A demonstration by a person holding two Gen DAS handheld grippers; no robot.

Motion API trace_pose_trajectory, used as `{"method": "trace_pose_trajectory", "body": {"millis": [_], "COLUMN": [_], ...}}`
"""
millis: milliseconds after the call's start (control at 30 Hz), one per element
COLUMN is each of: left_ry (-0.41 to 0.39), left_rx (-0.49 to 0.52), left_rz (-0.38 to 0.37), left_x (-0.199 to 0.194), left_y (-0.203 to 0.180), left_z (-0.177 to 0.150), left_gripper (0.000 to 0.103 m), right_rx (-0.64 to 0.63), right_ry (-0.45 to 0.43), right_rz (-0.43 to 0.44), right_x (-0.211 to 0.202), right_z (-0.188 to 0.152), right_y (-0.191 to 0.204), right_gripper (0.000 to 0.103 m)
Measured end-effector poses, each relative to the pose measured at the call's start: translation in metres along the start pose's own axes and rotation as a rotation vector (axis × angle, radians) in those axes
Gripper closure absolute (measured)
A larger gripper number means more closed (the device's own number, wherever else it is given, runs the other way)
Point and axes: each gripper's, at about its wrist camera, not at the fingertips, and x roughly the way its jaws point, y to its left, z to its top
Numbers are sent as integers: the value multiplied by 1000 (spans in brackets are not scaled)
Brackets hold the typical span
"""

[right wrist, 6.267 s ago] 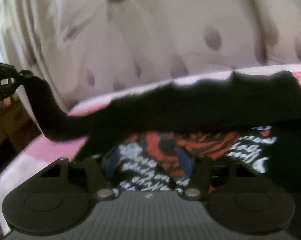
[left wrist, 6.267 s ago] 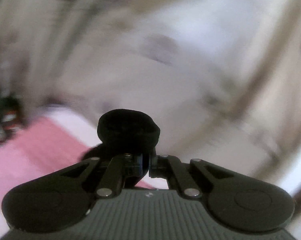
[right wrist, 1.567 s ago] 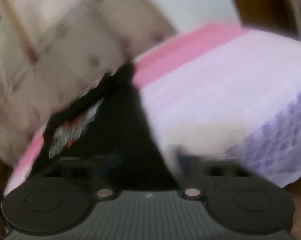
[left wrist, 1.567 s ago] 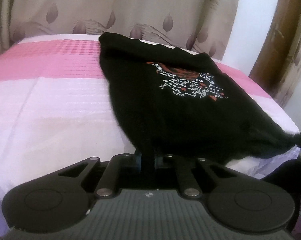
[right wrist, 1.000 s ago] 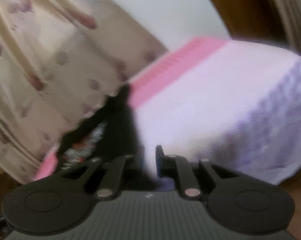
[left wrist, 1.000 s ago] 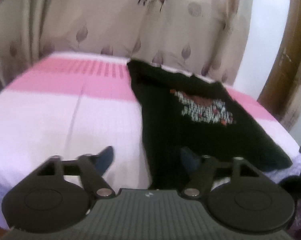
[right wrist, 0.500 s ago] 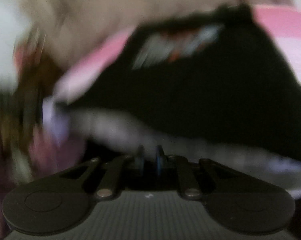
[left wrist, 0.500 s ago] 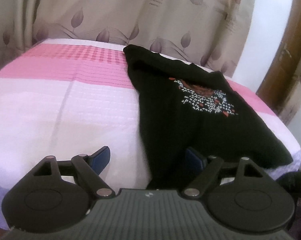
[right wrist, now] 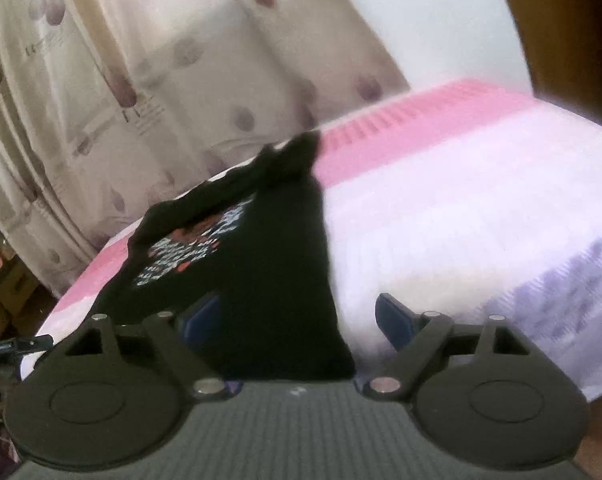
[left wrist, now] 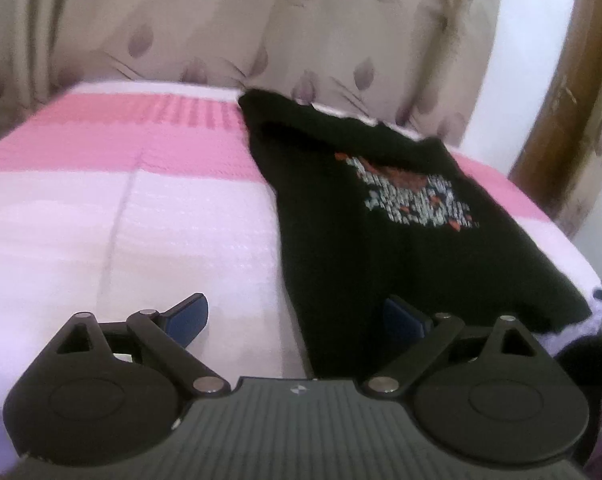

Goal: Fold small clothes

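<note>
A beige leaf-print curtain (left wrist: pixel 229 32) and a white wall (left wrist: pixel 529 52) back a bed (left wrist: pixel 101 216) spread in pink and pale lilac bands. A black printed T-shirt (left wrist: pixel 381 216) lies flat along the bed's edge. Both the left tool (left wrist: pixel 297 318) and the right tool (right wrist: pixel 299 320), jaws just opened wide, grip nothing at its near hem.

The shirt (left wrist: pixel 401 240) lies flat on the bed (left wrist: pixel 121 220), curtain (left wrist: pixel 221 28) behind, near the bed's right edge.
</note>
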Motion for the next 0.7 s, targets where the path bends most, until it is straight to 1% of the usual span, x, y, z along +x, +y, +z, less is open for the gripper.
{"method": "trace_pose_trajectory", "body": {"millis": [33,67,100,133,200,233,267,300,333,367,400,467,500,533,600,633,667,700], "left_ry": [26,46,45,40,50,57,66,77,86,105,124,117,111,104,87,71,56,59], "left_rx": [-11,-38,-67,-80,-86,-81,-66,-47,-34,-30,-46,-103,-115,-130,-174,-172,-132,-84], "left_rz": [-23,-60,-90,-96,-101,-103,-107,-109,-107,-108,-122,-150,-156,-159,-193,-190,-170,-167], "left_x": [5,11,14,16,22,23,25,27,28,30,33,34,33,32,28,25,23,23], "left_y": [1,3,5,6,6,5,2,-1,-4,-6,-6,-1,0,1,6,6,3,-2], "left_z": [0,0,0,0,4,6,7,8,7,7,7,4,3,3,3,4,6,7], "left_gripper": [13,13,13,13,14,15,24,44,59,91,96,96,96,96,96,96,96,95], "right_rx": [-36,-78,-112,-133,-130,-142,-160,-182,-202,-209,-194,-123,-82,-44,63,105,137,146], "right_ry": [12,22,38,59,102,107,129,153,171,183,200,213,210,201,162,142,128,126], "right_rz": [-6,-33,-62,-80,-70,-60,-43,-29,-19,-8,14,64,87,110,171,192,207,205], "right_x": [5,13,22,28,36,39,43,46,46,49,52,56,54,54,46,40,38,36], "right_z": [1,1,1,0,3,4,3,2,2,3,4,7,9,10,12,12,13,13], "right_y": [2,6,6,7,1,4,10,16,21,24,25,21,17,14,5,1,-3,-6], "right_gripper": [18,20,20,22,38,42,61,76,76,84,91,92,93,93,93,93,93,93]}}
